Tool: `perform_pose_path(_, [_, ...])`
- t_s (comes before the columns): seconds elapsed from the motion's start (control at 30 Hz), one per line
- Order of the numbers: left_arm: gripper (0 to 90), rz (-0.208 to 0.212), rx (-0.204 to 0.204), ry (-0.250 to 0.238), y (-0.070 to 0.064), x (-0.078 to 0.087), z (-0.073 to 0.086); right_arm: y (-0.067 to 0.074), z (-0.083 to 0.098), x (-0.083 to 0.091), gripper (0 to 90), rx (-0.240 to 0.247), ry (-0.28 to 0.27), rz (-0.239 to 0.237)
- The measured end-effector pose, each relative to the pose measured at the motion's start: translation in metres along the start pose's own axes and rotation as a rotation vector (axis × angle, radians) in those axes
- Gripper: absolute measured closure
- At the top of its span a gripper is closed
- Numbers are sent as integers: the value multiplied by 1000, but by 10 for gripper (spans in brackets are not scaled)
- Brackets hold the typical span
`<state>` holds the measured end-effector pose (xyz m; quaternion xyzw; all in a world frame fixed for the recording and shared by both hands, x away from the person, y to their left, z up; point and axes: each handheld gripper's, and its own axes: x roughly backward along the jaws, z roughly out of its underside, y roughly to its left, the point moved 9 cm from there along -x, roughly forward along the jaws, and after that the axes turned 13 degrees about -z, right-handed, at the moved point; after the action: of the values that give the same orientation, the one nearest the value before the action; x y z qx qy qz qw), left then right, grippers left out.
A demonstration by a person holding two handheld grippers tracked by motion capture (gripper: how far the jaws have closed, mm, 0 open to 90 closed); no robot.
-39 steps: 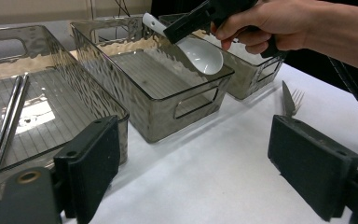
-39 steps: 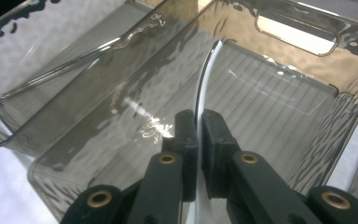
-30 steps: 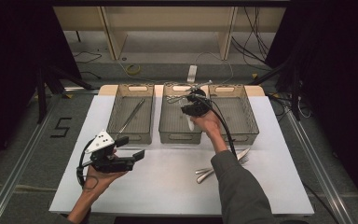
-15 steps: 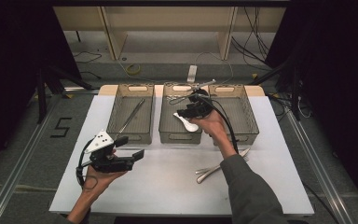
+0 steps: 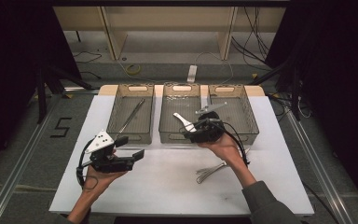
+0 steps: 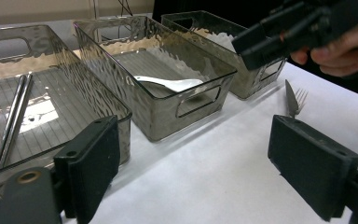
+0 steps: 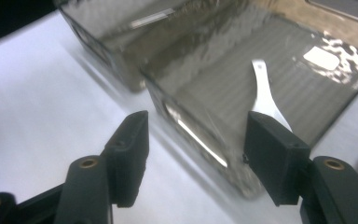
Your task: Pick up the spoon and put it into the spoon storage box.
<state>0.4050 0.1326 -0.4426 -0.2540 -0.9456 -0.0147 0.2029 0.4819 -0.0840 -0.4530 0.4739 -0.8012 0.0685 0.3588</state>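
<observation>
We take this to be cutlery sorting into three clear bins, and by our reading it sits somewhere near the middle. The left bin (image 5: 130, 119) at about eleven o'clock from table centre holds a pair of long metal sticks (image 5: 131, 114), seemingly chopsticks, and the middle bin (image 5: 182, 121) at twelve o'clock now has a white spoon (image 5: 182, 121) lying flat on its floor. We see that spoon free of any grip in the right gripper view, just past the far pad. The right bin (image 5: 233, 114) at one o'clock looks empty as far as we can tell, though a grey plate on the gripper covers part of it. Our right gripper (image 5: 204, 132) hangs at the front wall of the middle bin with its jaws spread wide and nothing between them, so we judge the spoon drop finished. Our left gripper (image 5: 129, 148) waits at eight o'clock over bare table, jaws also wide and empty. What remains, in our view, is the small heap of forks (image 5: 210, 171) at about four o'clock on the white table (image 5: 168, 186), close under the right forearm. We cannot count them surely. They probably belong in the right bin, so that hand would need to come back toward us next.
</observation>
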Motion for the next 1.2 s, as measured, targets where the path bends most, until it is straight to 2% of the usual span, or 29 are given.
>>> perform_pose_path(0.17, [164, -2, 1, -2, 1, 0, 0, 3, 16, 1, 376, -16, -15, -16])
perform_pose_path(0.5, [164, 1, 0, 0, 0, 0, 0, 9, 38, -1, 310, -32, 15, -33])
perform_pose_path(0.73, [164, -1, 5, 0, 1, 0, 0, 10, 47, -7, 315, -25, 42, -34])
perform_pose_path(1.2, [164, 0, 2, 5, 0, -2, -1, 5, 64, -8, 324, -68, 70, -43])
